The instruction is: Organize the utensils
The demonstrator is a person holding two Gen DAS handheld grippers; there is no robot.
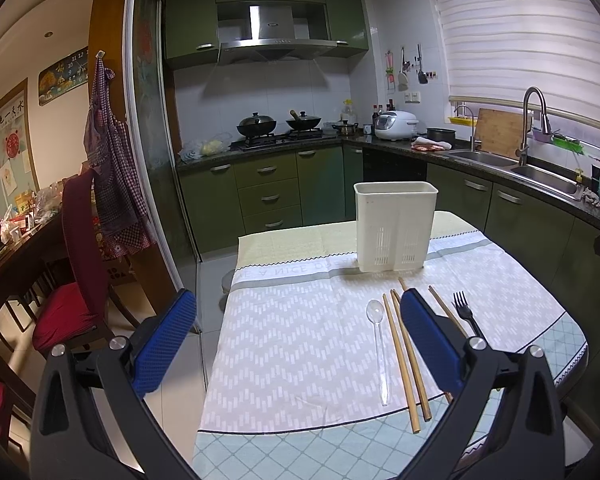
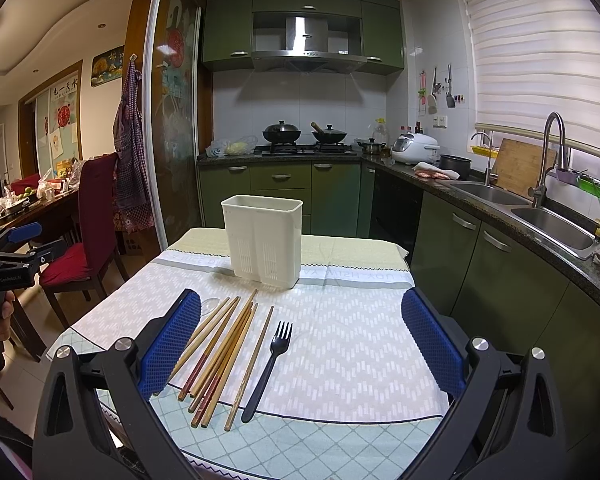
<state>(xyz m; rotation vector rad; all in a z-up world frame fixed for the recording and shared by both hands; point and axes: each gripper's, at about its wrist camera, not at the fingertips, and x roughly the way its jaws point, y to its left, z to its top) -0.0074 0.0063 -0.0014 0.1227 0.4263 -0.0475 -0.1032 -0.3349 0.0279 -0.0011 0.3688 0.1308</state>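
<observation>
A white slotted utensil holder [image 1: 394,226] [image 2: 264,238] stands upright at the far side of the cloth-covered table [image 1: 292,360] [image 2: 352,352]. In front of it lie several wooden chopsticks [image 1: 404,356] [image 2: 224,352], a clear plastic spoon [image 1: 378,344] and a black fork [image 1: 466,316] [image 2: 270,364]. In the right wrist view only the spoon's bowl [image 2: 212,304] shows beside a finger. My left gripper [image 1: 298,304] hovers open over the table's left part, holding nothing. My right gripper [image 2: 300,304] is open above the utensils, also holding nothing. The left gripper [image 2: 20,240] shows at the left edge.
A red-cushioned chair [image 1: 72,304] [image 2: 88,248] and a cluttered dining table [image 1: 12,240] stand to the left. Green cabinets, a stove with pots [image 2: 304,136] and a sink [image 2: 548,224] run along the back and right. A person's hand [image 2: 2,316] holds the left gripper.
</observation>
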